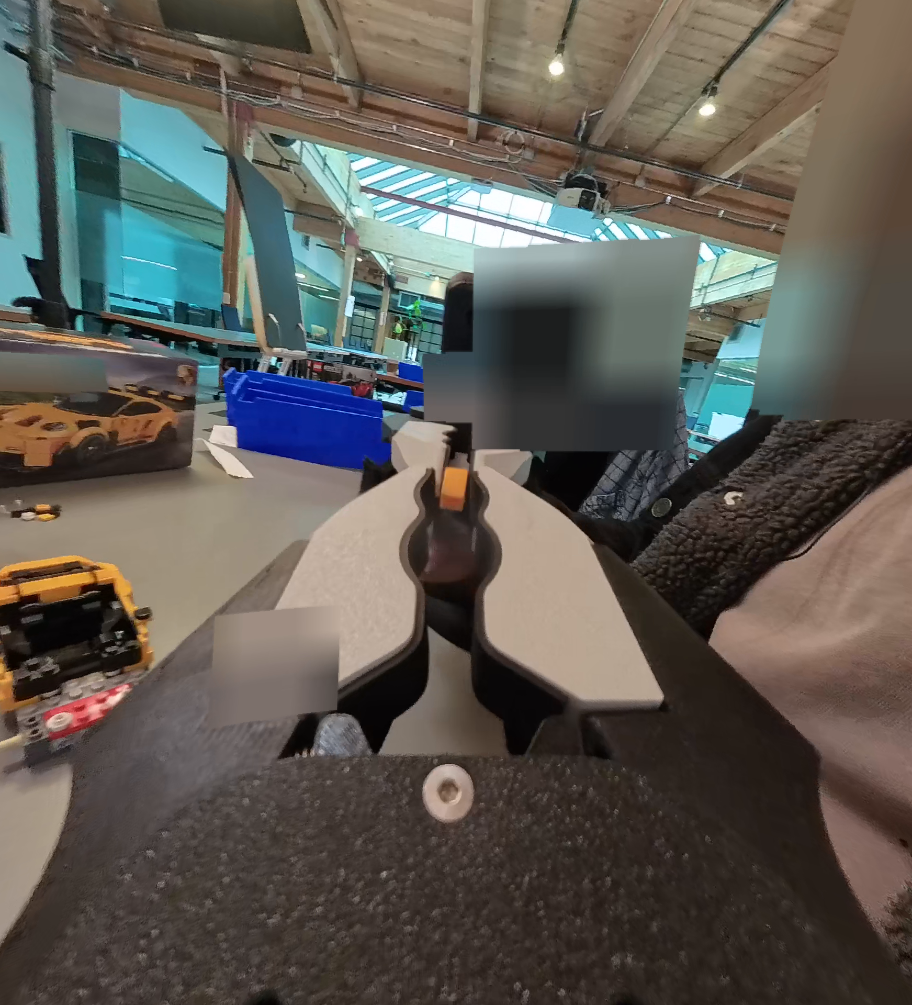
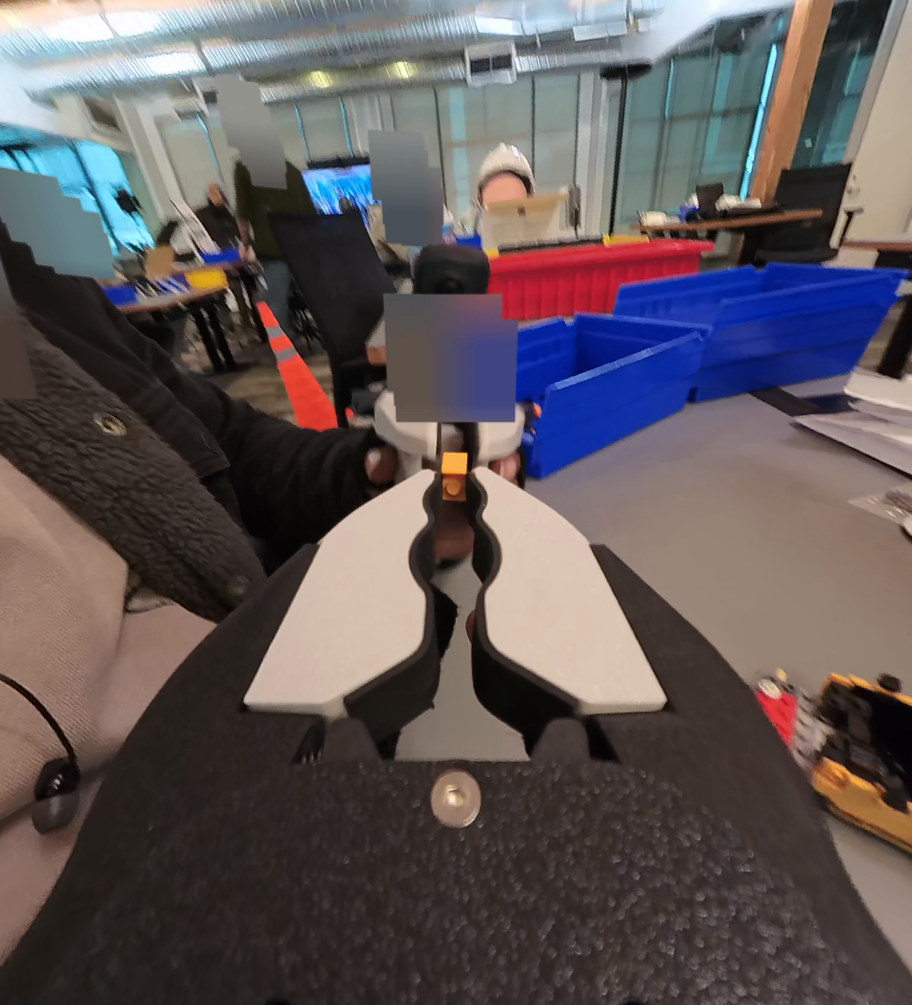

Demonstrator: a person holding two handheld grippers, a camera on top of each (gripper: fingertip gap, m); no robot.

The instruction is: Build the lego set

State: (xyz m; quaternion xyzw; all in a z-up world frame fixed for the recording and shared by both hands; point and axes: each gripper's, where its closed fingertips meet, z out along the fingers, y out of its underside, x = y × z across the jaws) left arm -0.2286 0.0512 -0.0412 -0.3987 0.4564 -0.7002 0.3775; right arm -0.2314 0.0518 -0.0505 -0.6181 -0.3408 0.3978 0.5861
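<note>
Grey table [image 1: 182, 544]; left gripper [image 1: 452, 484] and right gripper [image 2: 453, 481] pinch orange bricks [image 1: 453, 489]; printed box [image 1: 73, 419].

Both tongs [image 1: 452, 492] [image 2: 453, 484] closed, tip-to-tip

Open grey tabletop [image 1: 182, 544] between yellow car [image 1: 54, 641] and box [image 1: 73, 419] — blue bins [image 1: 307, 419] blocking beyond
</note>
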